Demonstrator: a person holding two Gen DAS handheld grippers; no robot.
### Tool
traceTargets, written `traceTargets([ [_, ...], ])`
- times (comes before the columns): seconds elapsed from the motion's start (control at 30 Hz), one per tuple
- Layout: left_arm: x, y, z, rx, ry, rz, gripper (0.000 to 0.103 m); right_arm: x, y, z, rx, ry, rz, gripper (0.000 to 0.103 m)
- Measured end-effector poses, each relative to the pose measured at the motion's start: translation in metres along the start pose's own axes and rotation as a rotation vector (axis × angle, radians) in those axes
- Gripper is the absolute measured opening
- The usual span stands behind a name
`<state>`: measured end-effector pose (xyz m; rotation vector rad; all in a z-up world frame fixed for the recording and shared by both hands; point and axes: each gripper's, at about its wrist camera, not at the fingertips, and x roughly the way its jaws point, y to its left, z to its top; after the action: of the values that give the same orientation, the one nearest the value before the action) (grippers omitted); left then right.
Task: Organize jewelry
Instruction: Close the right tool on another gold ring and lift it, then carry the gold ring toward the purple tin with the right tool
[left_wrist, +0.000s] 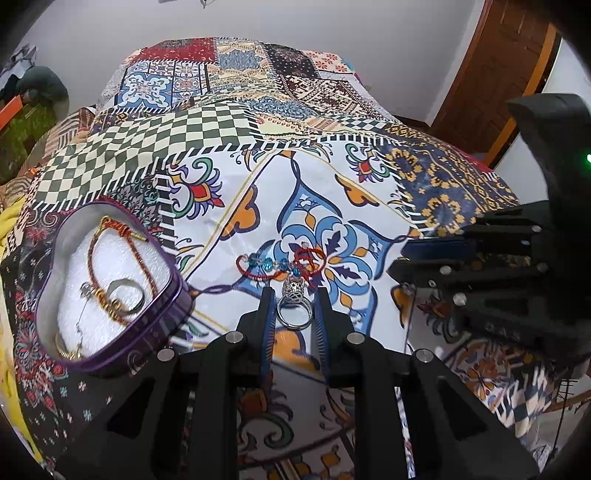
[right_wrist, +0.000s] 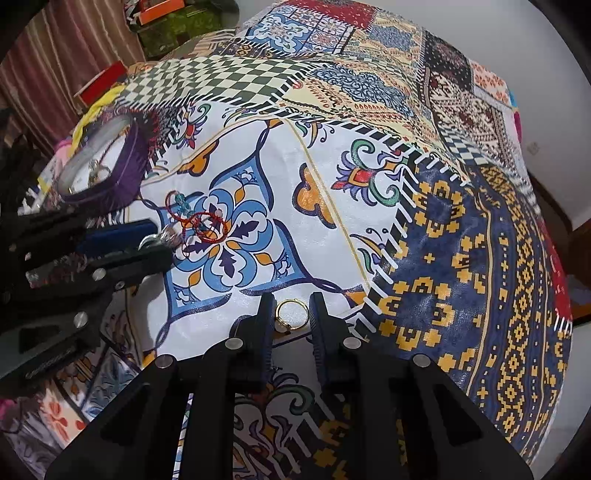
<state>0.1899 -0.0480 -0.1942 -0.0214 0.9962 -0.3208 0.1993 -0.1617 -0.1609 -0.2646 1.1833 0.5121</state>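
While both fingers gape, silver ring (left_wrist: 294, 309) and gold ring (right_wrist: 291, 315) lie between them.

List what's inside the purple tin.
The purple tin holds a red-and-gold cord necklace, a silver ring, a thin silver piece and gold bits near the front, all on white padding. The tin's front wall hides its nearest floor.

Both views are evenly and brightly lit by soft, diffuse indoor light; shadows are faint. The patterned bedspread (left_wrist: 314, 192) shows a mild sheen on its white patches. Strong fisheye distortion bends the edges, with black vignetting in the corners. The near gripper bodies look slightly soft; far detail is compressed and blocky.
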Motion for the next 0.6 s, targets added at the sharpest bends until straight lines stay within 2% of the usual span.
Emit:
traceTargets([
  [0.1, -0.013, 0.003, -0.002, -0.007, -0.016, -0.003, 0.020, -0.005, -0.005, 0.003, 0.029, -0.004, 0.016, 0.017],
  [0.6, -0.079, 0.022, -0.004, -0.043, -0.138, 0.046, 0.020, -0.068, 0.003, 0.022, 0.047, -0.181, -0.046, 0.017],
])
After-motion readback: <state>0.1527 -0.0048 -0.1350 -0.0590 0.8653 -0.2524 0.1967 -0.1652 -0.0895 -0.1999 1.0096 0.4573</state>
